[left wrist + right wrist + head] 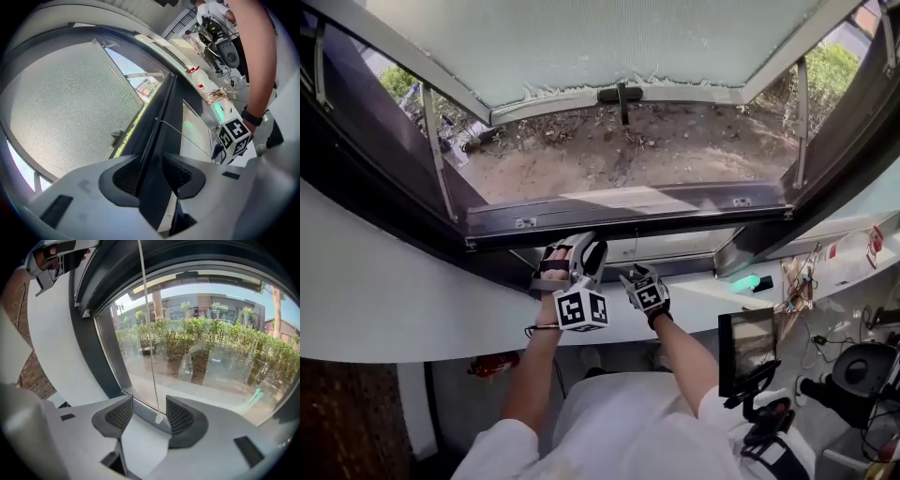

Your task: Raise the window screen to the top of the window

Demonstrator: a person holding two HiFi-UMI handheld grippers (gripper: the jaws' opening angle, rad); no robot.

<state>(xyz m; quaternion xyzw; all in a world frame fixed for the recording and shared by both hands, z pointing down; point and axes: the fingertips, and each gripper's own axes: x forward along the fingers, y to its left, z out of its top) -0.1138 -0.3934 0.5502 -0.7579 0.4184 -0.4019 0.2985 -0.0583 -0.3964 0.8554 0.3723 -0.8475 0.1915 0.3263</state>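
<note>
A whitish mesh screen panel (609,37) with a frayed lower edge and a dark handle (620,96) fills the top of the window. Below it a dark bar (628,214) crosses the opening. My left gripper (572,246) reaches up to this bar. In the left gripper view the bar (157,136) runs between the left gripper's (152,174) pads, which are shut on it. My right gripper (637,277) is lower and to the right, and open. A thin white cord (147,333) hangs in front of the glass, and its small end tab (158,418) dangles untouched between the right gripper's (149,414) pads.
A curved white sill (394,300) runs under the window. To the right are a green-lit object (750,281), tangled cables (797,286) and a dark screen on a stand (745,347). A red object (492,364) lies below the sill. Metal stays (436,150) flank the opening.
</note>
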